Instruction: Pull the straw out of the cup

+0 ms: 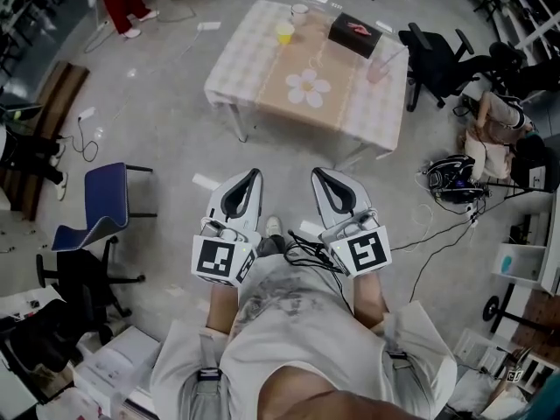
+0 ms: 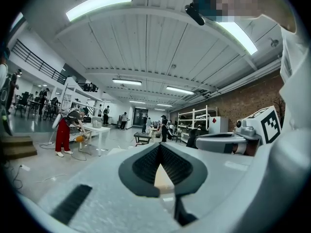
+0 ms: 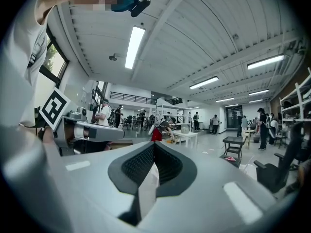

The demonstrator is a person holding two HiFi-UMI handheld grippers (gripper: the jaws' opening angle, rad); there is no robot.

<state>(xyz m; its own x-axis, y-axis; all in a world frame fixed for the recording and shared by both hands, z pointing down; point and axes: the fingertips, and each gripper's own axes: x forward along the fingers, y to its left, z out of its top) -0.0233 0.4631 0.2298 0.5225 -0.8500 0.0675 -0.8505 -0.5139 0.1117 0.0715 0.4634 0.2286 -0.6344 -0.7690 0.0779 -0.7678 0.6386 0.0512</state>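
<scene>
Head view: grey floor (image 1: 157,121), low counter (image 1: 254,59) with checked cloth far ahead. Blue chair (image 1: 107,195) at left, black office chair (image 1: 435,59) by counter's right end. Left gripper (image 1: 255,173) and right gripper (image 1: 317,172) side by side near person's chest, well apart from counter. Both pairs of jaws together, nothing between. On counter: black box (image 1: 354,35), yellow cup (image 1: 285,31), pinkish cup (image 1: 378,70) near right edge, thin straw (image 1: 394,55) leaning out of it.
</scene>
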